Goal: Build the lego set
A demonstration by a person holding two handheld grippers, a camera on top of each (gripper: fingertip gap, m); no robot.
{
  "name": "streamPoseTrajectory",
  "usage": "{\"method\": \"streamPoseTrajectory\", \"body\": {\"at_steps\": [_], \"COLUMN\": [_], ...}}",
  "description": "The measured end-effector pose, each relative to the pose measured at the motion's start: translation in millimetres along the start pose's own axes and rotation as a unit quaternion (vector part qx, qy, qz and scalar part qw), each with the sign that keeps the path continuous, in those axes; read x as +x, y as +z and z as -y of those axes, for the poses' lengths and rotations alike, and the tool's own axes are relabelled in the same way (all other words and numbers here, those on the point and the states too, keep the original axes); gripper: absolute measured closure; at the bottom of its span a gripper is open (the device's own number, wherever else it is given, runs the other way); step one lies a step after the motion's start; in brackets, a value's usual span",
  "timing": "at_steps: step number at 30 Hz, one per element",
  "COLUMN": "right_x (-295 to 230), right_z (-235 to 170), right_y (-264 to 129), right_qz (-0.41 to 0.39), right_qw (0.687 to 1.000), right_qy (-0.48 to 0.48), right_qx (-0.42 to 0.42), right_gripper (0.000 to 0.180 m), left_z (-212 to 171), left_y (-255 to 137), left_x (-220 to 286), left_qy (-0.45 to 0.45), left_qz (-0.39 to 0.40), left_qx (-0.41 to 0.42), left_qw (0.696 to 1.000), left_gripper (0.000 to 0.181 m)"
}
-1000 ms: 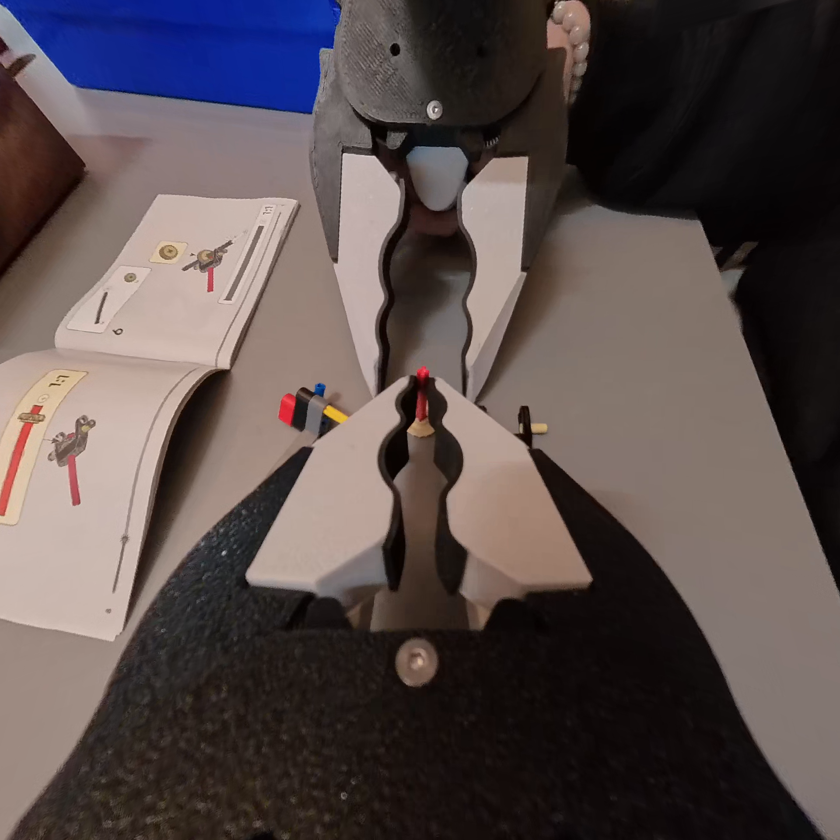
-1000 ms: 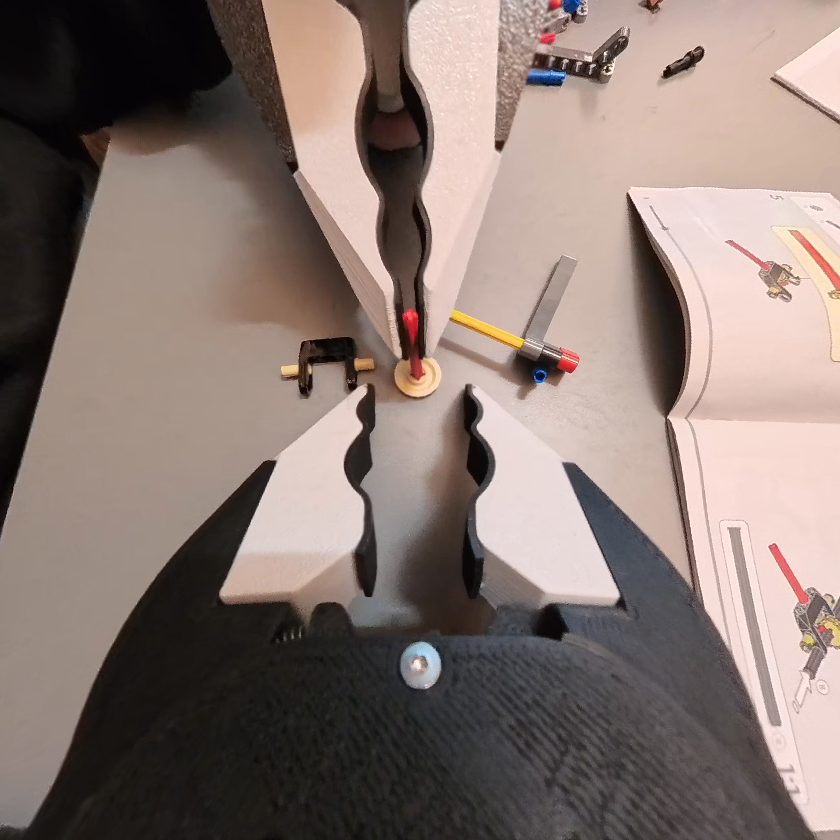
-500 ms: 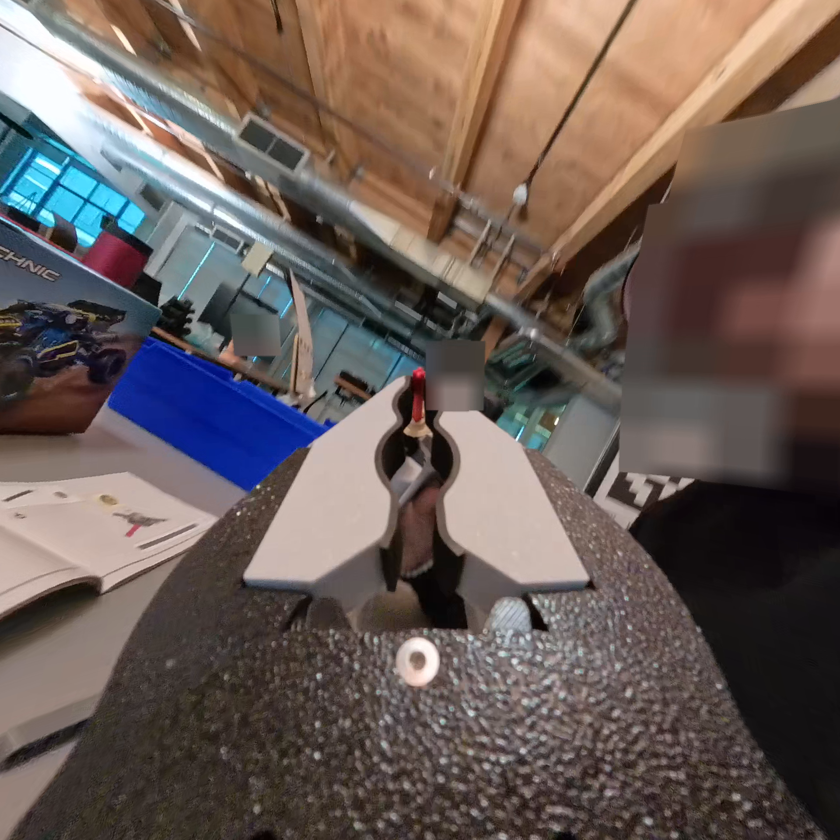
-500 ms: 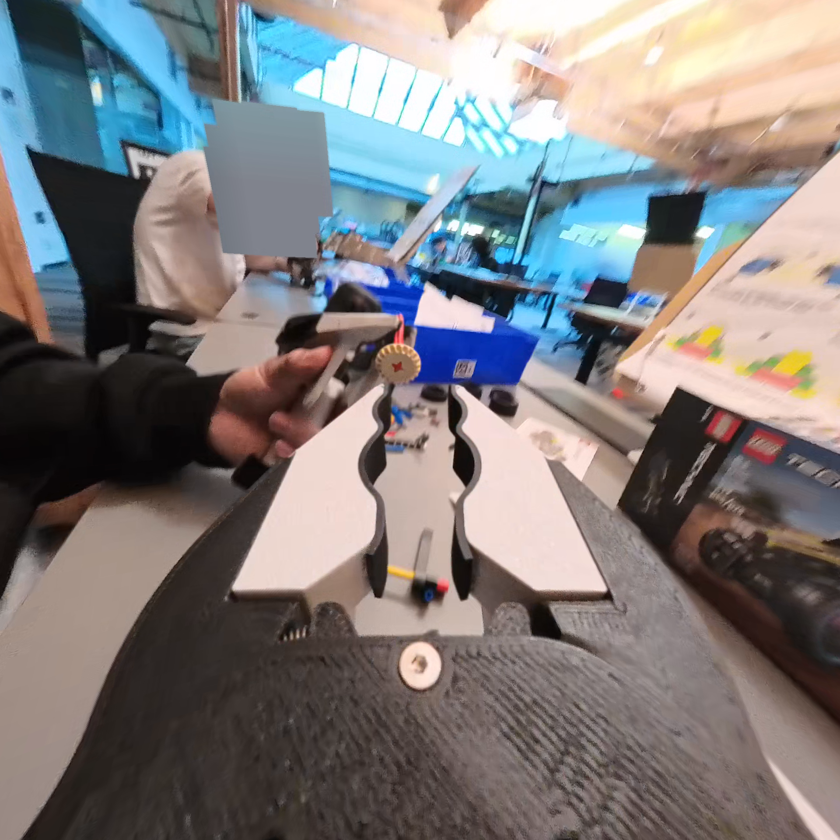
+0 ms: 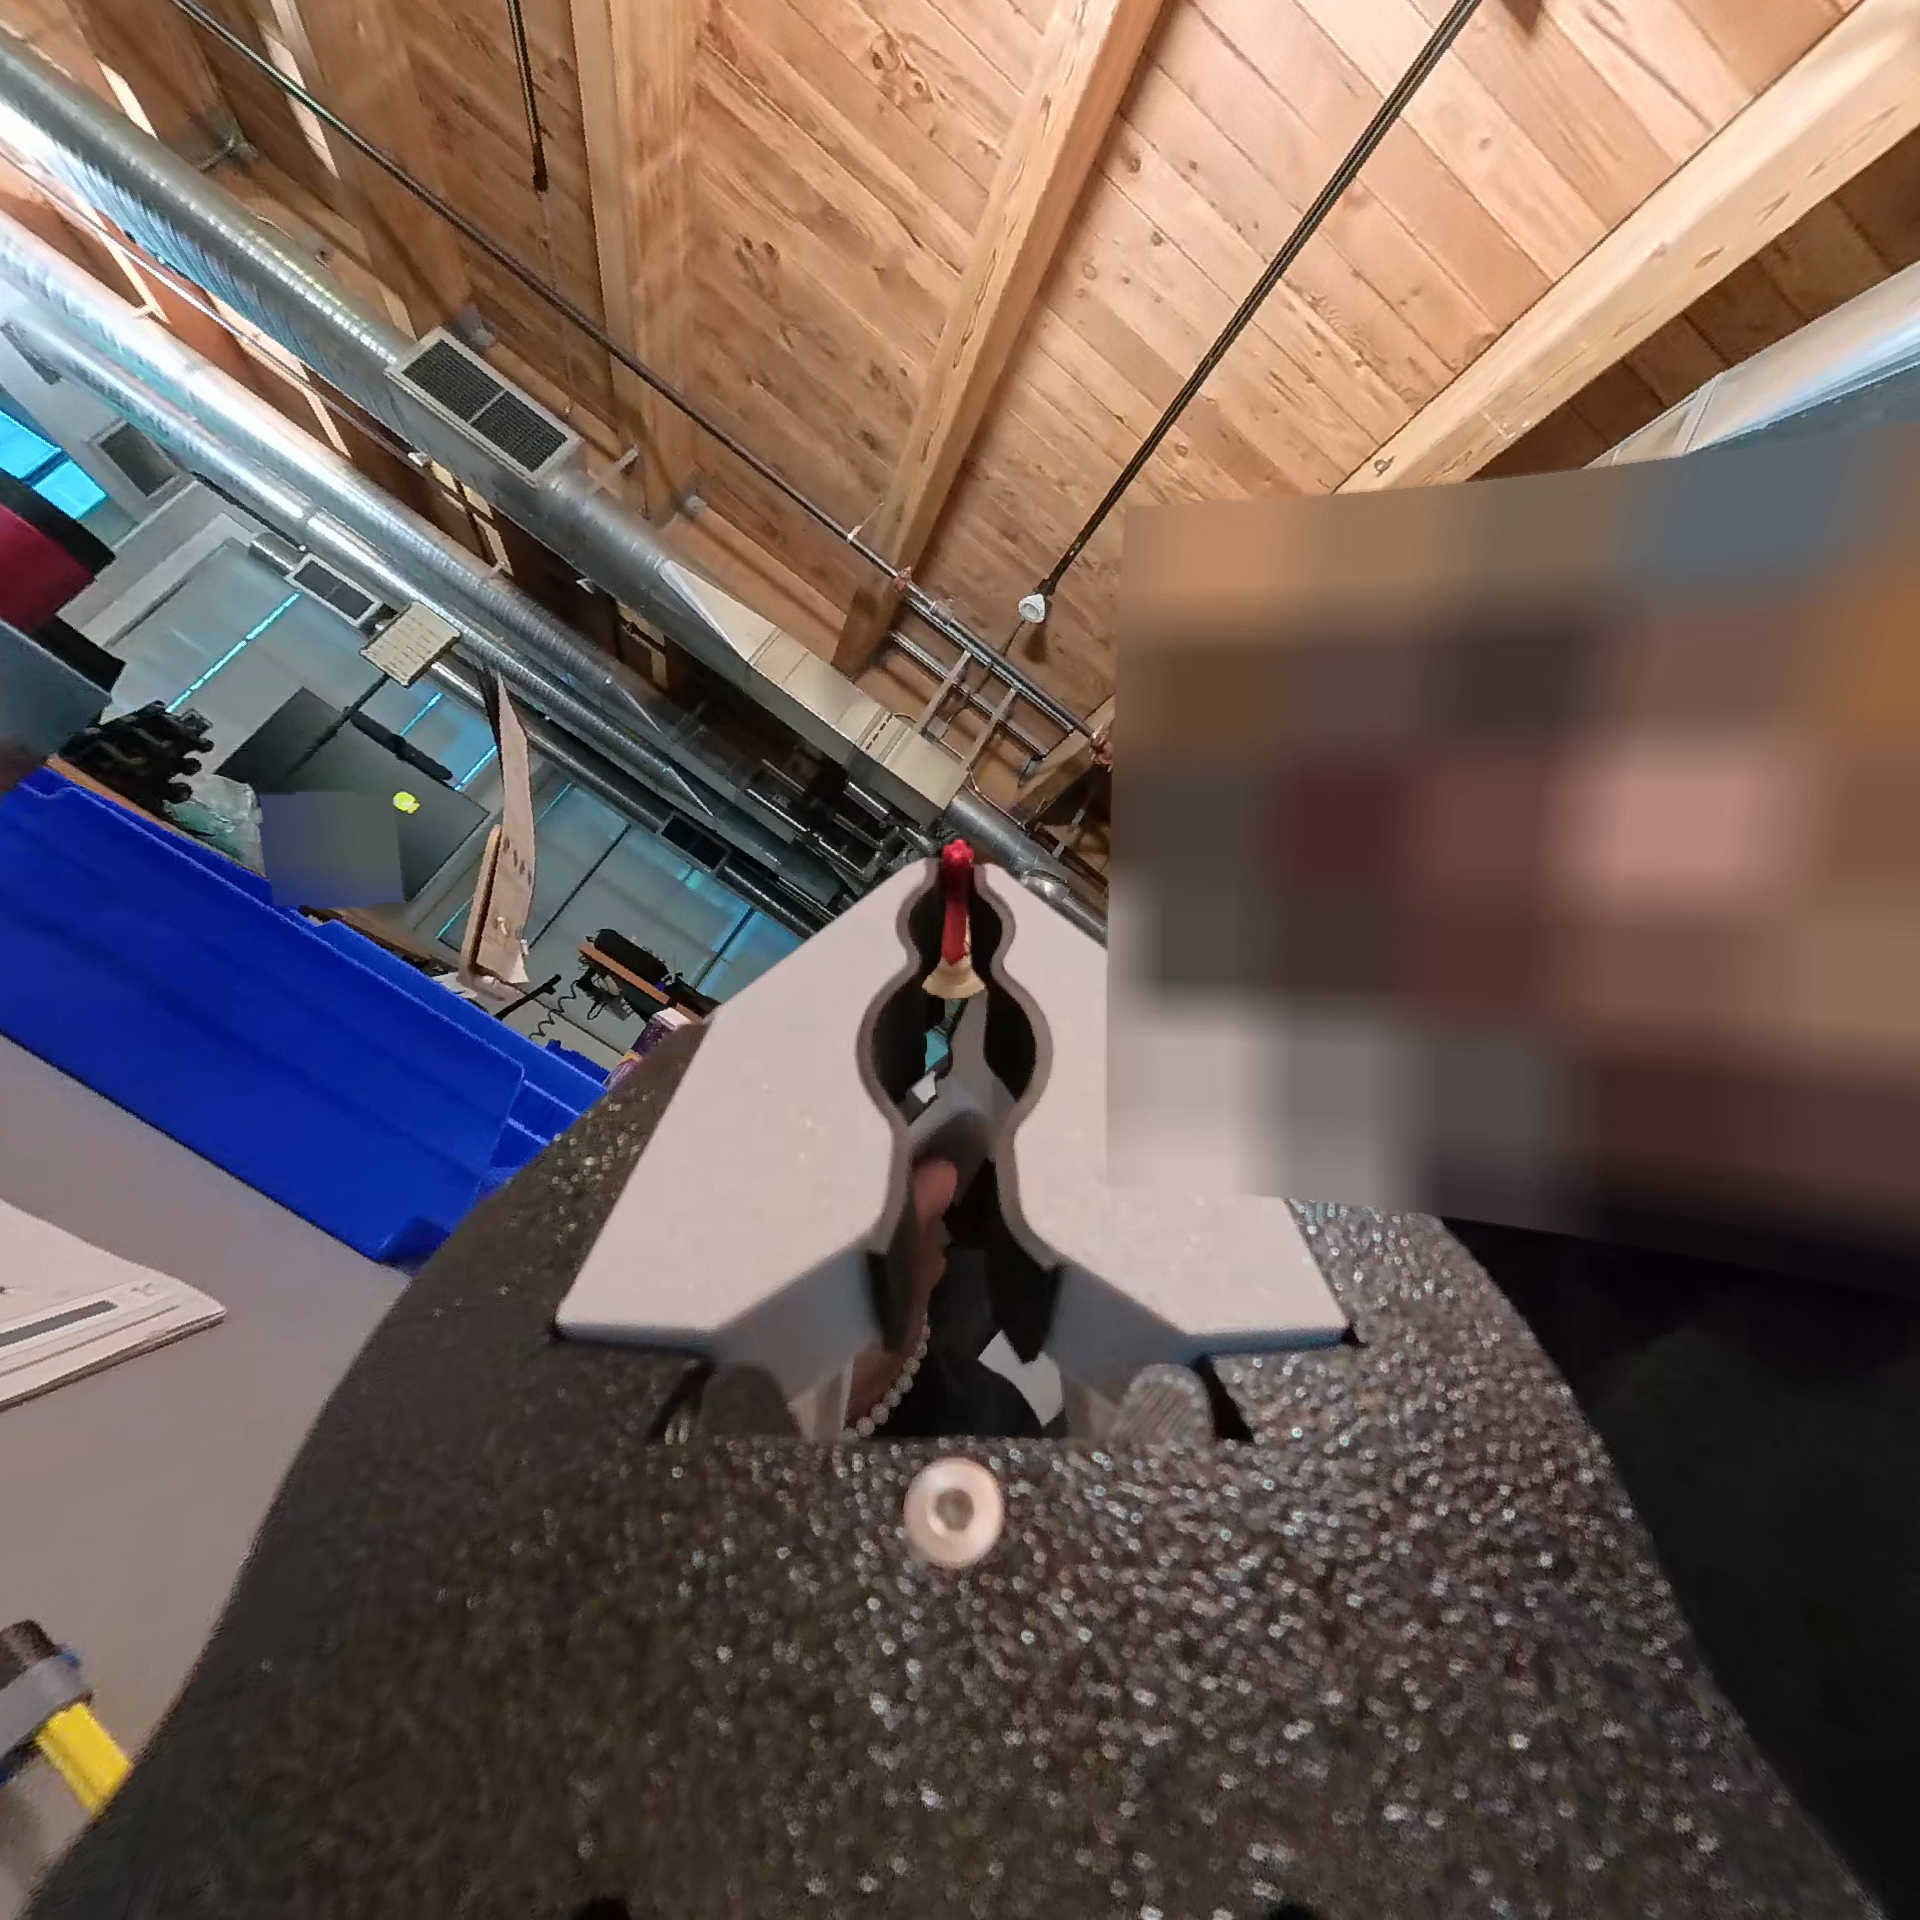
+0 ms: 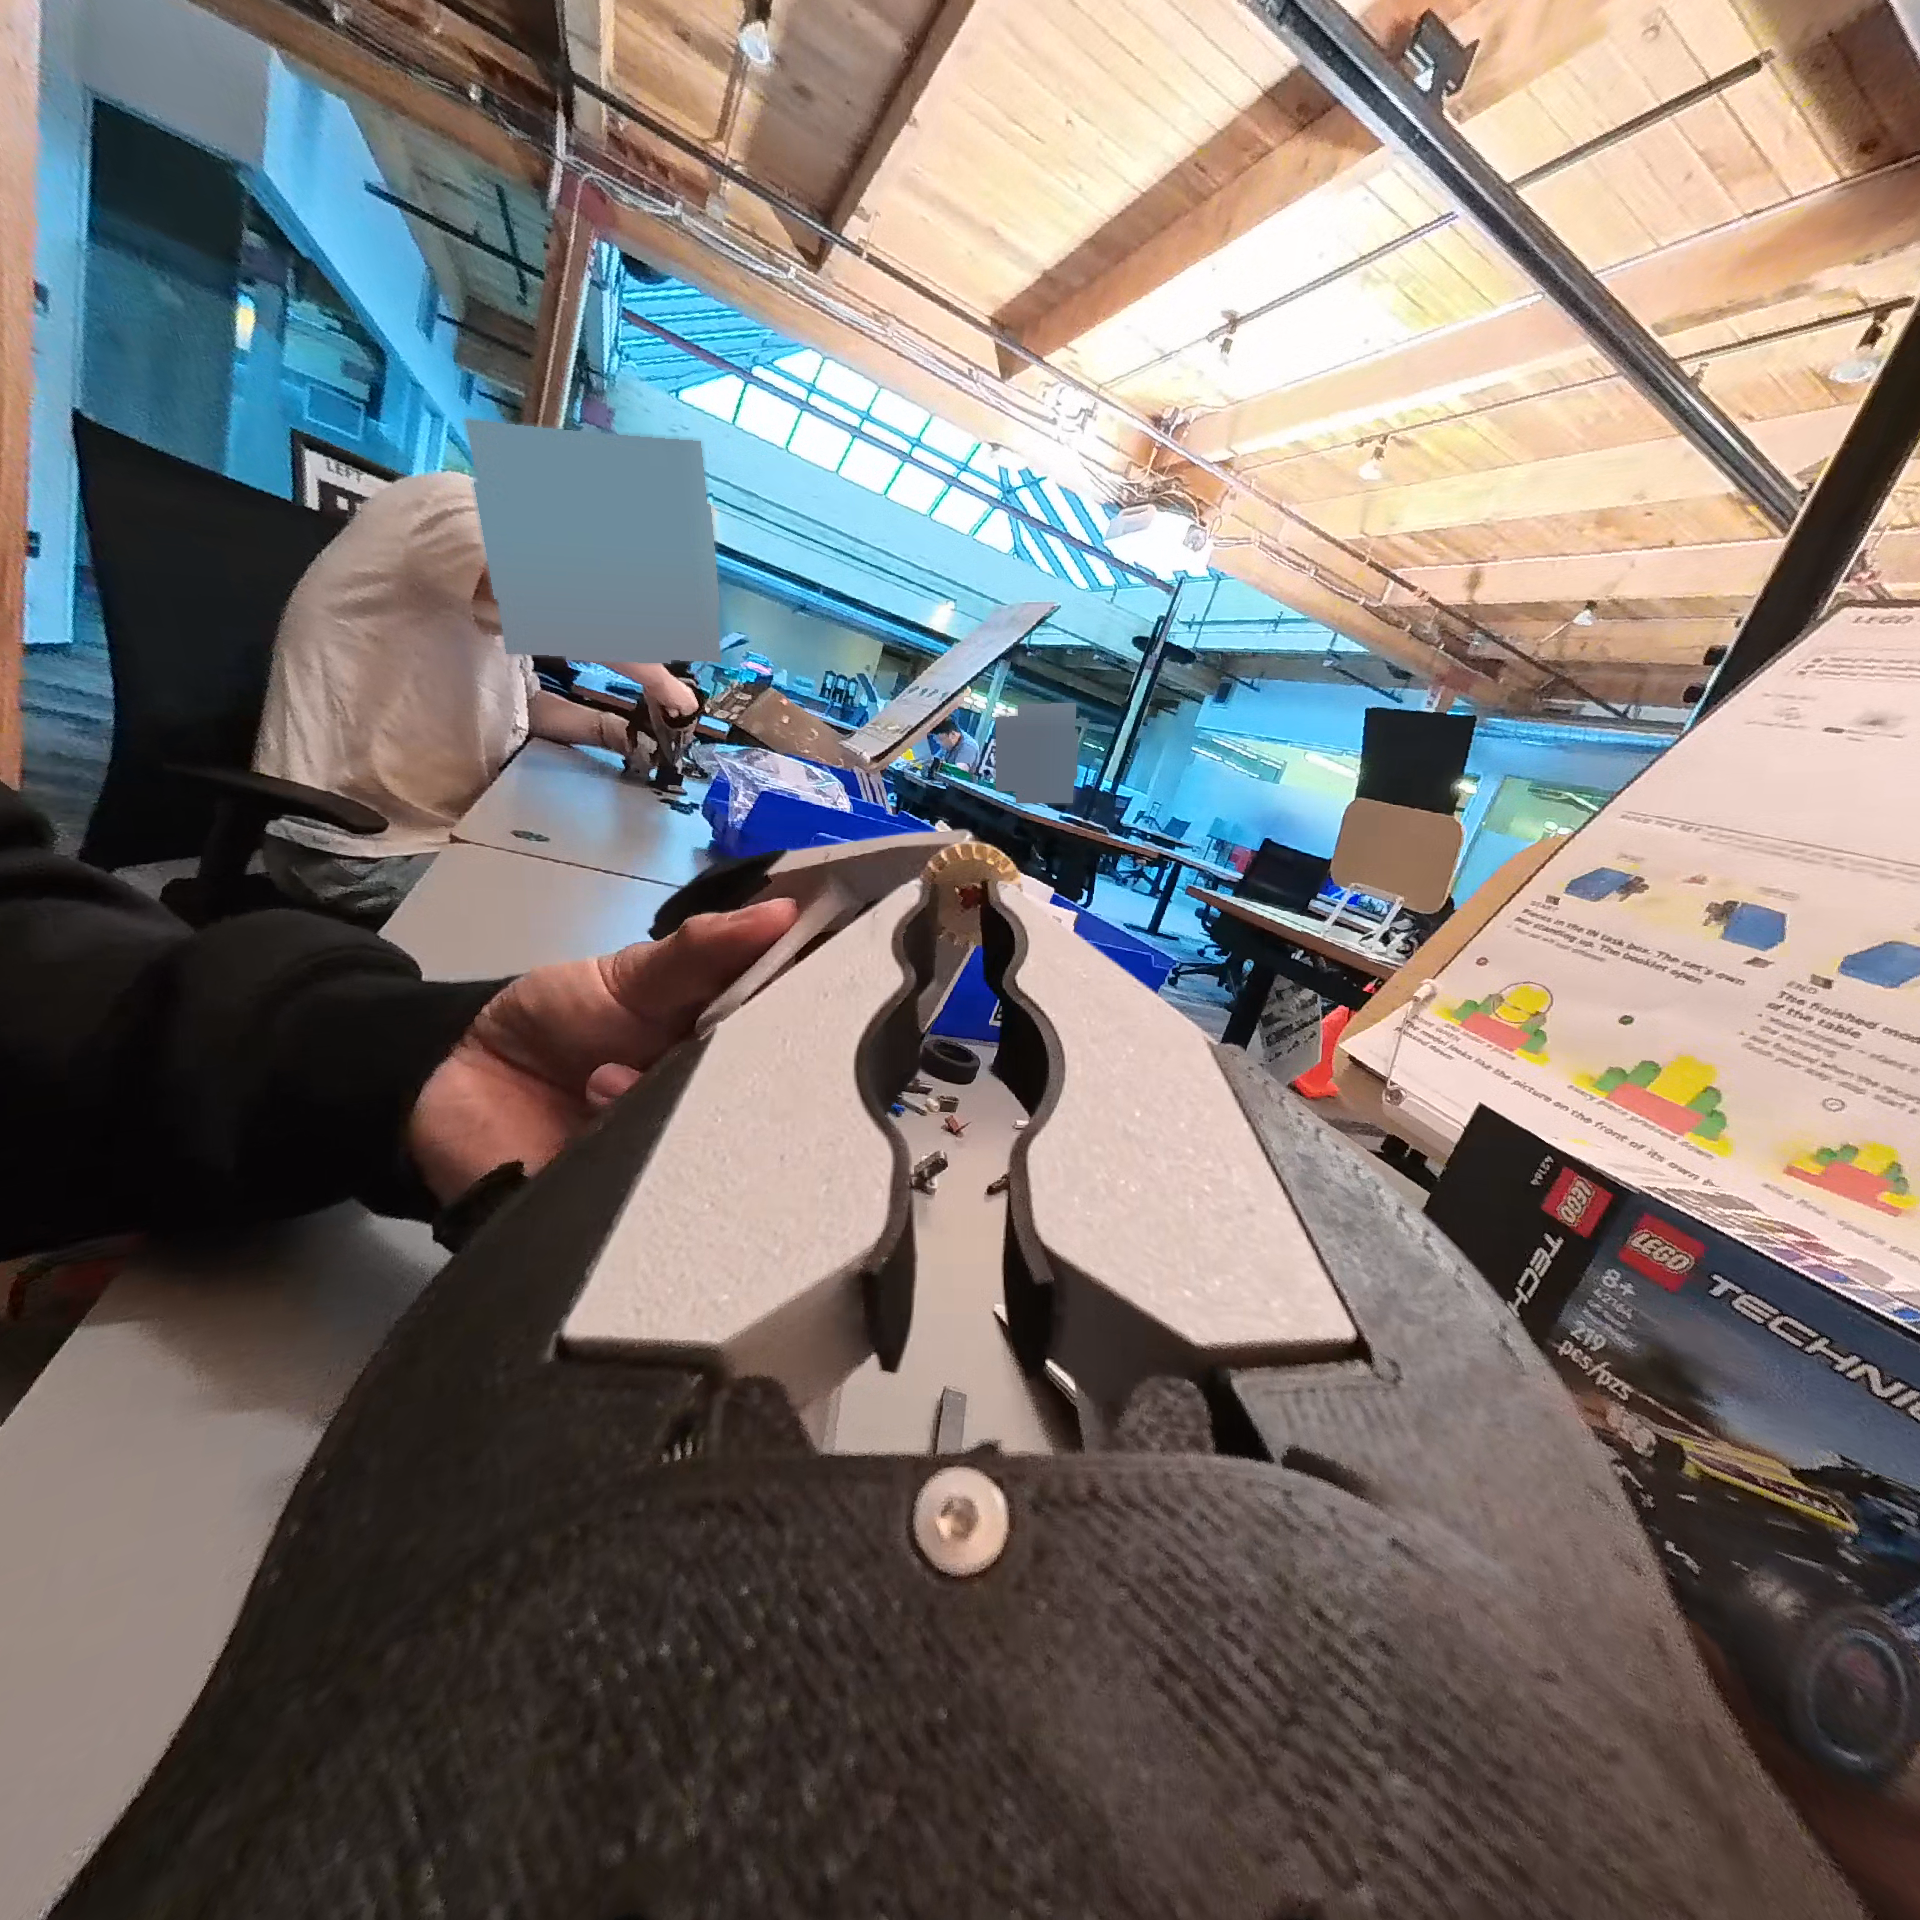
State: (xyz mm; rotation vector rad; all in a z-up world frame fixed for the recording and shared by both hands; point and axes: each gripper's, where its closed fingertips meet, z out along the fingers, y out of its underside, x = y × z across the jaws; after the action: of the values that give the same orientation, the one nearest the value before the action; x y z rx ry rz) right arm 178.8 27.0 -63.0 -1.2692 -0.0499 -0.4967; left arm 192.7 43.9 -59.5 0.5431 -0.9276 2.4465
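Note:
In the left wrist view my left gripper (image 5: 954, 878) is shut on a red axle (image 5: 954, 914) that carries a small tan gear (image 5: 951, 982), and it is raised off the grey table (image 5: 156, 1507) and tilted up. In the right wrist view my right gripper (image 6: 961, 894) has its fingers closed in on the tan gear (image 6: 968, 871) at their tips. The left gripper (image 6: 831, 894) comes in from the left there, held by a hand (image 6: 582, 1029) in a black sleeve. The axle is mostly hidden in that view.
A Lego box (image 6: 1714, 1351) and a printed instruction board (image 6: 1662, 935) stand at the right. Loose parts (image 6: 935, 1132) and a tyre (image 6: 951, 1060) lie on the table beyond. Blue bins (image 5: 260, 1039), the open booklet (image 5: 83, 1320) and a yellow-tipped part (image 5: 62, 1745) are at the left. A person (image 6: 384, 675) sits at the neighbouring table. The tips of both grippers are at nearly the same place.
Both grippers lifted from the table and tilted upward. The left carried the axle and gear up. The right gripper's fingers, open before, have closed in on the gear.

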Motion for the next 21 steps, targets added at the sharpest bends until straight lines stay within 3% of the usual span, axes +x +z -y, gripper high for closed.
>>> {"method": "streamPoseTrajectory", "body": {"at_steps": [1, 12, 15, 21], "right_x": [0.0, 3.7, 7.5, 3.5], "right_z": [-0.6, -5.6, -6.4, -9.6], "right_y": [0.3, -2.3, -2.8, -0.5], "right_qz": [0.001, -0.003, -0.01, -0.007], "right_qw": [1.0, 0.999, 0.999, 0.999], "right_qy": [0.004, 0.037, 0.046, 0.034], "right_qx": [-0.001, 0.015, 0.015, 0.007], "right_gripper": [0.173, 0.175, 0.165, 0.166], "left_z": [0.1, -2.6, -1.4, -0.6], "left_y": [-0.2, -2.2, -0.9, -2.6], "left_x": [-0.5, -6.6, -2.6, -3.8], "left_qy": [-0.001, 0.003, 0.014, 0.04], "left_qz": [0.001, 0.014, 0.007, 0.02], "left_qx": [0.001, -0.002, -0.003, -0.018], "left_qw": [1.0, 1.0, 1.0, 0.999], "left_gripper": [0.178, 0.177, 0.178, 0.178]}}
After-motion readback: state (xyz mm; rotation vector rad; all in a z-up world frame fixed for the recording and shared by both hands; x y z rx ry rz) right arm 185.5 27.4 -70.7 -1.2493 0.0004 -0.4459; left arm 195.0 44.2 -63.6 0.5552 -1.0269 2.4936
